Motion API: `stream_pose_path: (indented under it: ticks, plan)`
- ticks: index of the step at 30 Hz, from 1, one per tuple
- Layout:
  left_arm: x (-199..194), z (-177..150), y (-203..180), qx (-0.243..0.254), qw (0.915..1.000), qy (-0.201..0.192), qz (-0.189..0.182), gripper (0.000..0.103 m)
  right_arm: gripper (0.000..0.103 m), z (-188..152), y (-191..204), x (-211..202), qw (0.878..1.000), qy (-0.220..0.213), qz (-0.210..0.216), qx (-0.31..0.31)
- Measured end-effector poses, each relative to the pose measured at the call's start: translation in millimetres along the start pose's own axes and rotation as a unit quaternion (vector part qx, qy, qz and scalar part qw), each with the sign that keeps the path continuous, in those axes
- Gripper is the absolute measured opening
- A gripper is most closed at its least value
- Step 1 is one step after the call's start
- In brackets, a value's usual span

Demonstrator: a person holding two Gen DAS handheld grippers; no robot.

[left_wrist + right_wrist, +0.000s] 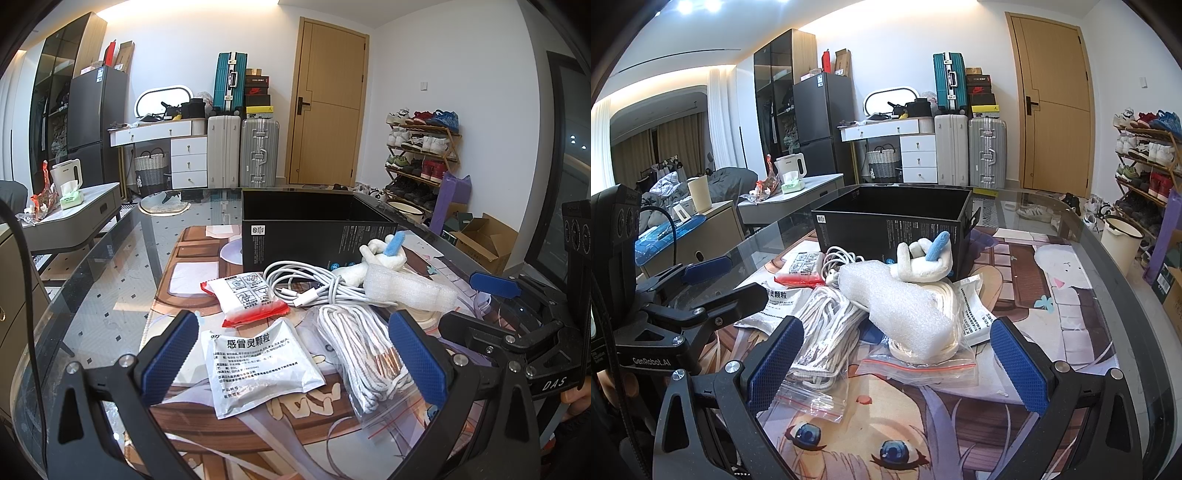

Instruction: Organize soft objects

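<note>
A pile of soft things lies on the printed mat in front of an open black box. It holds a white plush toy with a blue part, a white foam sleeve, a white charging cable, bagged white cord, a silver medicine sachet and a red-edged white packet. My left gripper is open, low over the sachet and cord. My right gripper is open, just short of the foam and a zip bag.
The glass table curves away at its left and right edges. The right gripper shows at the right of the left wrist view; the left gripper shows at the left of the right wrist view. Furniture, suitcases and a shoe rack stand beyond.
</note>
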State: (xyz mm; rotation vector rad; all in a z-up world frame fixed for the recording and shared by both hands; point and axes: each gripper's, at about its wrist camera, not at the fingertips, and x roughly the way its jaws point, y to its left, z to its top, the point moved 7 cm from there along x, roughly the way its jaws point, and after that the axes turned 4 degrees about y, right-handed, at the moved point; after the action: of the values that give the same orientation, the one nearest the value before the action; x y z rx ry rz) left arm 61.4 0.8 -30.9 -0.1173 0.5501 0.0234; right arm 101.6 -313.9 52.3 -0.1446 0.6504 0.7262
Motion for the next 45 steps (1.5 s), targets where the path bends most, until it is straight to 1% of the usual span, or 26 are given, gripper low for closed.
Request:
stream_pose_path:
  ticks: [14, 19, 22, 26, 29, 32, 36, 40, 43, 45]
  plan:
    - [0, 0, 0, 0.000, 1.0000, 0.000, 0.000, 0.103, 0.103, 1, 3, 3, 1.000, 0.000, -0.002, 0.000]
    - [3, 0, 0, 0.001, 1.0000, 0.002, 0.002, 0.103, 0.103, -2, 2, 5, 1.000, 0.001, 0.005, 0.003]
    - [3, 0, 1, 0.002, 1.0000, 0.004, 0.005, 0.103, 0.103, 3, -2, 5, 1.000, -0.009, 0.006, 0.002]
    - [7, -2, 5, 0.000, 1.0000, 0.009, 0.002, 0.103, 0.103, 4, -7, 9, 1.000, 0.009, 0.004, 0.005]
    - [7, 0, 8, -0.004, 0.9999, 0.016, 0.000, 0.103, 0.103, 7, -11, 8, 1.000, 0.009, 0.000, 0.004]
    - [8, 3, 13, -0.004, 0.9998, 0.021, 0.006, 0.103, 0.103, 12, -14, 7, 1.000, 0.009, -0.011, 0.001]
    - [7, 6, 19, 0.003, 0.9995, 0.028, 0.016, 0.103, 0.103, 15, -17, 15, 0.999, 0.030, -0.010, -0.005]
    - [11, 4, 24, -0.002, 0.9989, 0.043, 0.018, 0.103, 0.103, 17, -13, 24, 0.999, 0.049, 0.008, -0.010]
    - [17, 0, 25, -0.005, 0.9981, 0.059, 0.014, 0.103, 0.102, 20, -15, 33, 0.998, 0.061, 0.011, -0.003]
    - [21, -2, 25, -0.004, 0.9973, 0.072, 0.013, 0.103, 0.097, 20, -15, 38, 0.997, 0.072, 0.023, 0.005]
